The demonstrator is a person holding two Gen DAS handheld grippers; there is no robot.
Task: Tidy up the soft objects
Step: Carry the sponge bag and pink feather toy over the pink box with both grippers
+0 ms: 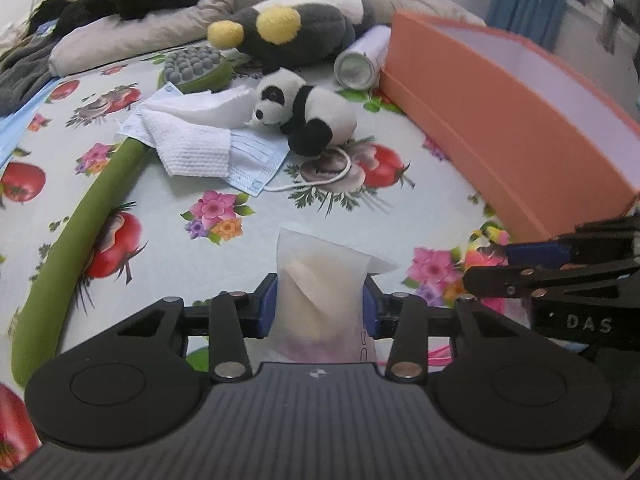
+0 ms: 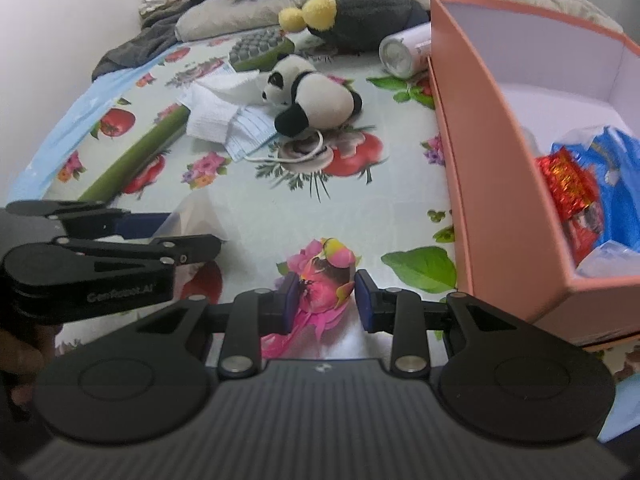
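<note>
While the sort is only partly done, with most soft things not yet boxed:

Bed [image 1: 248, 240]: covered by a sheet printed with flowers and fruit; most of the clutter spread across the far half.

Box [image 2: 472, 160]: salmon-coloured, open, on the right side of the bed; already holding a blue plastic bag [image 2: 616, 184] and a shiny red packet [image 2: 568, 180], so some sorting counted as done.

Grey plush toy [image 1: 296, 32]: yellow-tipped, at the far end against a pillow [image 1: 132, 36]; not yet boxed.

Green tube [image 1: 80, 208]: long, padded-looking, curving down the left side; not yet boxed.

Panda toy [image 1: 304, 116]: on its side mid-bed, near the box but outside it.

White cloth [image 1: 192, 144]: crumpled just left of the panda, overlapping a blue face mask [image 1: 256, 160].

White can [image 1: 360, 64]: on its side beside the box's far end.

Pouch [image 1: 320, 292]: pale and translucent, gripped between the pads of the left gripper [image 1: 320, 304], low over the sheet and short of the box.

Flower [image 2: 324, 276]: pink, artificial-looking, lying between the pads of the right gripper [image 2: 326, 300]; left pad touching it, a gap at the right pad; grip not certain.

Left to do: by the look of it, pouch and flower into the box, then the toys, cloth and mask.
</note>
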